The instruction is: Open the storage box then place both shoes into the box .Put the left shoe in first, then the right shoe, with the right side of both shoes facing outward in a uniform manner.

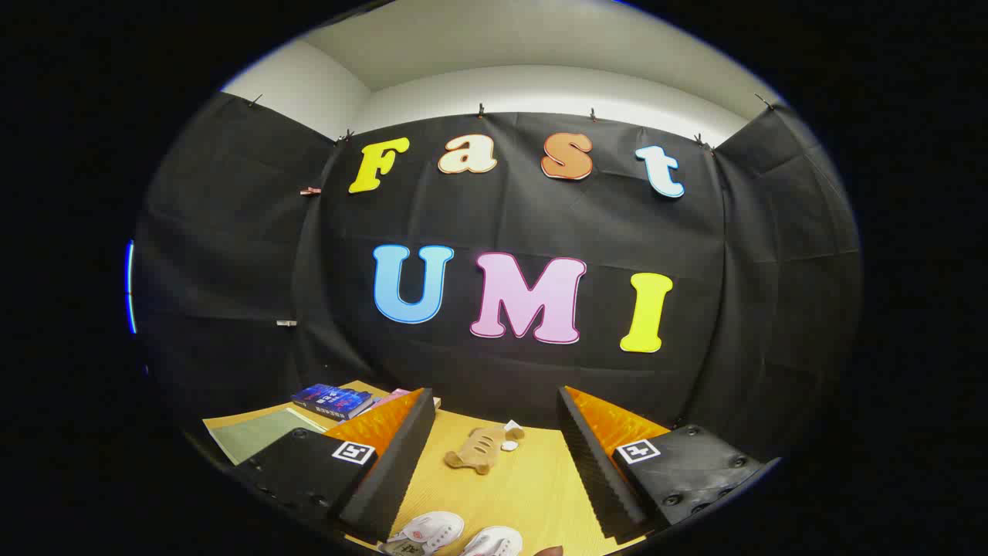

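My gripper (494, 432) is held high over a yellow table (532, 486), open, its two black fingers wide apart with nothing between them. Below and between the fingers lie two small white shoes side by side: one (428, 530) toward the left finger (394, 463), the other (494, 540) just right of it. They are partly cut off, so I cannot tell which is left or right. A dark sliver (549, 550) shows beside the right-hand shoe.
A tan plush toy (478, 449) with a small white piece lies on the table beyond the shoes. Past the left finger sit a blue book (332, 400), a pink one behind it, and a green sheet (258, 436). Black cloth walls close the booth behind.
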